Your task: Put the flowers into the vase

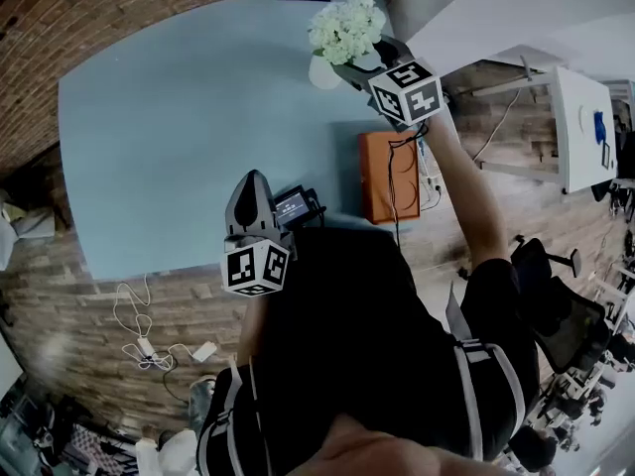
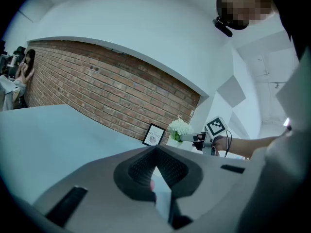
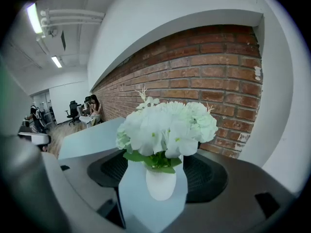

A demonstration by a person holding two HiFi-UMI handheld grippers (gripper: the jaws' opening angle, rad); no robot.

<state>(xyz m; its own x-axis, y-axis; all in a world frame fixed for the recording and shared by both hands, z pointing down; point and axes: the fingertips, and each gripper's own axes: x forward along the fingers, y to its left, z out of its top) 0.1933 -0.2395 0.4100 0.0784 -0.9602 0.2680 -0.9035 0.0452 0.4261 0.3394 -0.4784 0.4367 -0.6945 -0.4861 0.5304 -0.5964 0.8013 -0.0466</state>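
Flowers [image 3: 165,127] seated in vase [image 3: 161,184] on bench [image 1: 179,147], task judged complete; right gripper [image 3: 158,165] fingers open, no contact w/ vase seen; left gripper [image 2: 155,152] fingers closed, empty; only withdrawal left.

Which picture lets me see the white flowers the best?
The right gripper view. The flowers fill its middle, close up, standing in the white vase. The head view shows them small from above, on the table. The left gripper view shows them tiny, far off.

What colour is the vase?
The vase is white; the right gripper view shows it best.
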